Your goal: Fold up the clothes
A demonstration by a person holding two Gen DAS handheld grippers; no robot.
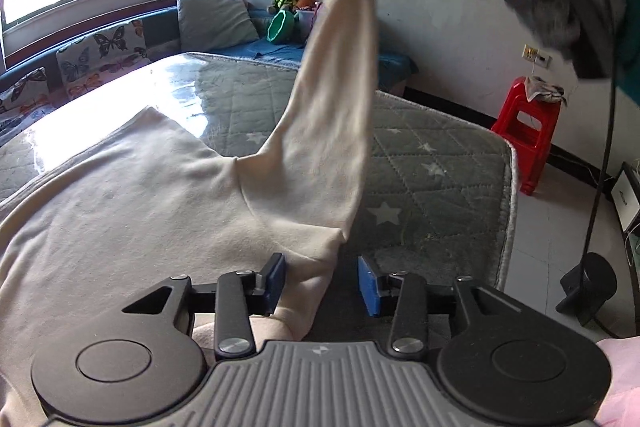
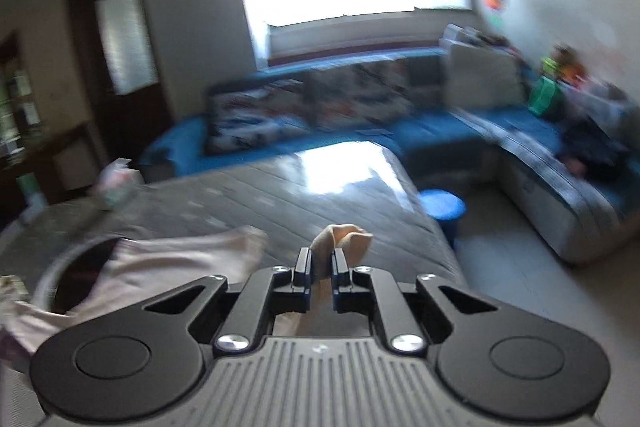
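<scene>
Already the right gripper [image 2: 322,263] pinches the raised sleeve cuff [image 2: 344,237]; the left gripper's [image 1: 322,281] half-open jaws hold nothing, so the shirt [image 1: 120,195] could drag right.

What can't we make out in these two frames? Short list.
- Cream garment: its near part is hidden by the left gripper body in the left wrist view, cut off by the left edge.
- Sleeve cuff in the right gripper: mostly hidden between the jaws.
- Right wrist view: motion blur smears the sofa.
- Pale cloth, lower left: blurred, unidentifiable.
</scene>
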